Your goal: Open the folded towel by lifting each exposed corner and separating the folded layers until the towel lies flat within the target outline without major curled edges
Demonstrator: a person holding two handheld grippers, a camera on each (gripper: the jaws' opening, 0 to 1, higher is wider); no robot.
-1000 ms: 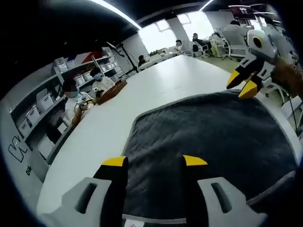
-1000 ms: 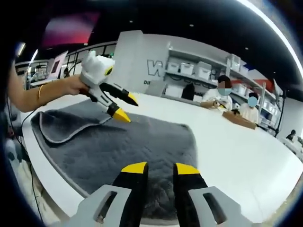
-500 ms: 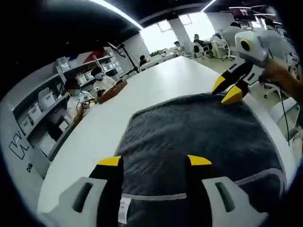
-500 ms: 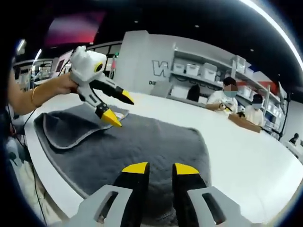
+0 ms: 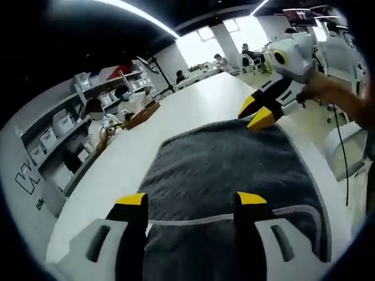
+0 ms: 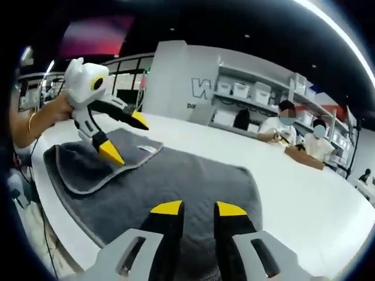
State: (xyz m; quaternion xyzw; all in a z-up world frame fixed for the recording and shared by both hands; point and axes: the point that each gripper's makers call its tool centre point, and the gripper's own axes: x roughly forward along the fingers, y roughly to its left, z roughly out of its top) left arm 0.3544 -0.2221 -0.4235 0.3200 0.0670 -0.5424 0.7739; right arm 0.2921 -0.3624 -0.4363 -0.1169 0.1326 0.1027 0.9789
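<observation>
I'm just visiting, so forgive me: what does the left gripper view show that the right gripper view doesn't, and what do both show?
The left gripper view alone shows bright windows at the far end of the room and a white chair beside the table. The right gripper view alone shows a folded flap of towel with a pale border and a small white label on it, under the left gripper, which is open. Both show the grey towel on the white table, shelves of bins, seated people and the other gripper held in a hand.

A long white table (image 5: 193,105) carries a dark grey towel (image 5: 234,170) and a brown tray (image 5: 139,113).
</observation>
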